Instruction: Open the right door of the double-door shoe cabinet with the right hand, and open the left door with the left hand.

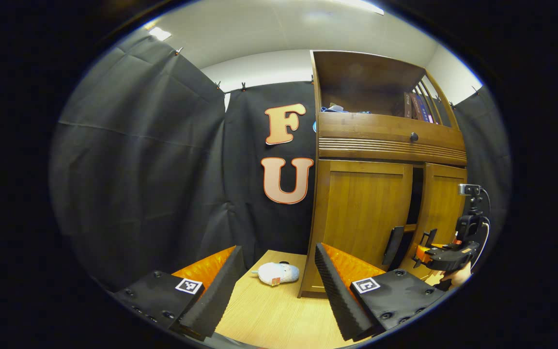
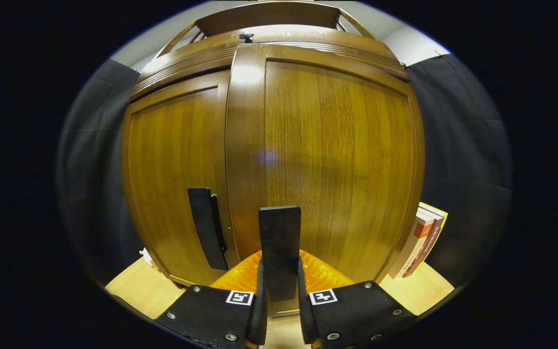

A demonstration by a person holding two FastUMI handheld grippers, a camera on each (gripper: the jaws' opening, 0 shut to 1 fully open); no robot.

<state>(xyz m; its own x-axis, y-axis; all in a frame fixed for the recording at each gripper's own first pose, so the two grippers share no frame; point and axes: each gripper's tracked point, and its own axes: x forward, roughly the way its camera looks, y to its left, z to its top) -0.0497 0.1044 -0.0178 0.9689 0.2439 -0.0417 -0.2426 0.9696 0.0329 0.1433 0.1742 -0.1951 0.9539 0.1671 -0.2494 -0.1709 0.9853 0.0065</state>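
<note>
I've got the right gripper clamped on the right door's handle, stiff hinged wood; left gripper wide, empty.

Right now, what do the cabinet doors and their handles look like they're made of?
Right door and left door: likely wood or veneer, showing vertical grain under a glossy varnish glare. Right handle, clamped by the right gripper, and left handle: matte black, plastic or painted metal, unclear.
</note>
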